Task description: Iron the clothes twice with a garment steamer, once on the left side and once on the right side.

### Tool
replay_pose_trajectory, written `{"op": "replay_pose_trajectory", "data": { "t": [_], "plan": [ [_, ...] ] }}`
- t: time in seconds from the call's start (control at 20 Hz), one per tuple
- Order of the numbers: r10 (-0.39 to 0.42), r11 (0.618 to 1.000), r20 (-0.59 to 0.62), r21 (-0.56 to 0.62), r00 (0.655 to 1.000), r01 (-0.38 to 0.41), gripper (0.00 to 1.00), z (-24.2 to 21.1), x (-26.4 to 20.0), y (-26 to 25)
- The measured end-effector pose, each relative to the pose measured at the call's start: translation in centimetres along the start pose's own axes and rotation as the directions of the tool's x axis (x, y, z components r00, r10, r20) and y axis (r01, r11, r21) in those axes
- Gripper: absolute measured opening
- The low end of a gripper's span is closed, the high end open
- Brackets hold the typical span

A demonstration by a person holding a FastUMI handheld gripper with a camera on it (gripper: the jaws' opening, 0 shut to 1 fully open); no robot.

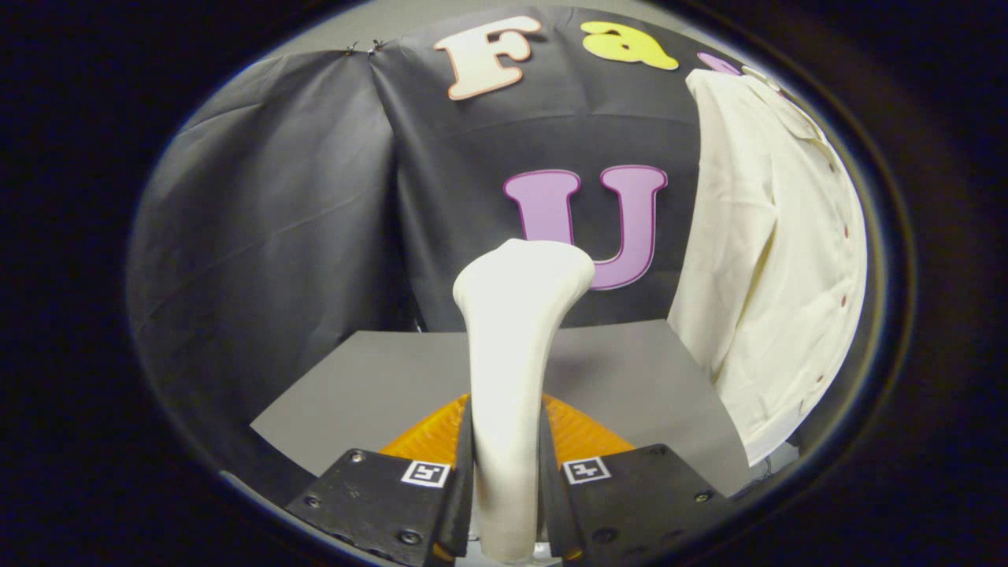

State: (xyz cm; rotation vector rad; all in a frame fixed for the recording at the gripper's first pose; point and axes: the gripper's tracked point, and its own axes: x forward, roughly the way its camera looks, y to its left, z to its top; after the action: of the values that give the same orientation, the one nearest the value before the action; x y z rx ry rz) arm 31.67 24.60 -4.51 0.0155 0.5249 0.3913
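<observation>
1. The garment steamer [512, 370] is sitting right between the fingers of the hand-held gripper [508, 496], its white handle running up from between them and flaring into a wider head beyond the fingertips.
2. The steamer head is pointing away from the camera, toward the black cloth wall [299, 220]; its steam face isn't visible from here.
3. The cream shirt [764, 260] is hanging to the right of the steamer, ahead of the fingers and off to the right side, collar up top and a row of dark buttons running down near its right edge.
4. Steamer head and shirt are sitting apart, with a strip of black cloth showing between them; no contact.
5. The hand-held gripper is closing tight on the steamer handle: both black fingers [394, 496] are pressing its sides, jaws only as wide as the handle.
6. Orange parts [579, 433] of the gripper are showing either side of the handle, just beyond the finger blocks.
7. A grey surface [354, 394] is lying below and beyond the fingers, its far edge meeting the cloth wall; the shirt's lower hem is hanging over its right corner.
8. Left of the steamer there is open room: bare grey surface and plain black cloth.
</observation>
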Motion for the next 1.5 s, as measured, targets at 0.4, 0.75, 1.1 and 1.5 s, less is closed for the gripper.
{"op": "replay_pose_trajectory", "data": {
  "t": [0.4,0.75,1.1,1.5],
  "plan": [
    [0.09,0.995,0.23,0.02,0.969,-0.097,0.36,5.7,-6.2,-1.3],
    [-0.037,0.998,0.361,-0.025,0.932,0.049,0.36,11.4,-10.7,-9.4],
    [-0.235,0.971,0.458,0.075,0.857,0.227,0.36,16.6,-13.7,-20.2],
    [-0.367,0.93,0.345,0.167,0.864,0.328,0.37,15.6,-11.9,-27.5]
  ]
}}
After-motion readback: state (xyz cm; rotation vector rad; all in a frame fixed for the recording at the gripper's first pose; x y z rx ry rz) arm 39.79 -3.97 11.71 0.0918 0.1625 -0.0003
